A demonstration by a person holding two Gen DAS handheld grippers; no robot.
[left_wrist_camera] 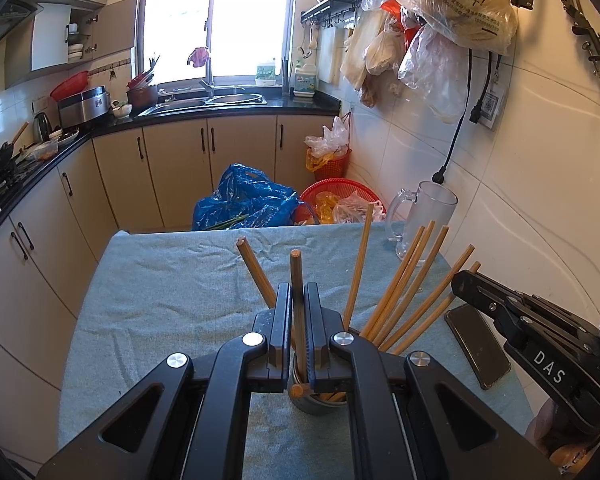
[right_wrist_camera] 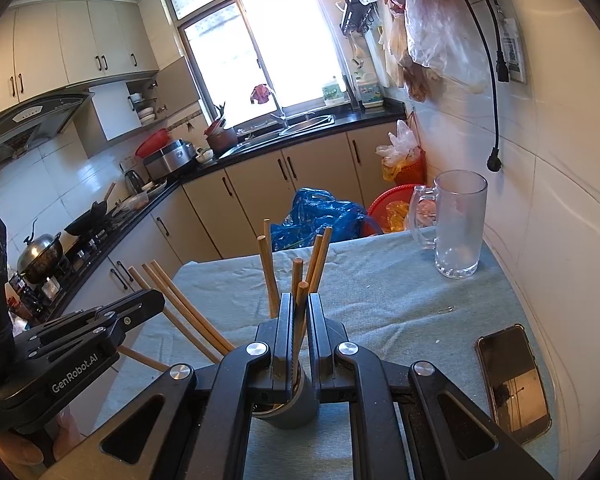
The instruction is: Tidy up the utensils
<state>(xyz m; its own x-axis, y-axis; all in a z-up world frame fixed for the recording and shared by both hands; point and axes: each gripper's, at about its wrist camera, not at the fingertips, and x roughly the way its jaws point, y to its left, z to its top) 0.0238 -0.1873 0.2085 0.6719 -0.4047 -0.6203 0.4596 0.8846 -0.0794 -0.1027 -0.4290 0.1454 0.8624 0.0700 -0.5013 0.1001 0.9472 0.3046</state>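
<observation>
Two tools meet over a small grey holder on the cloth-covered surface, each closed tight on one wooden chopstick. The left tool pinches an upright chopstick above the holder; the right tool clamps another the same way. More chopsticks fan out just right of the left tool. "DAS" is printed on the right tool's side, "GenRobot.AI" on the left one's. Right of both lies a phone; ahead stands a glass mug.
</observation>
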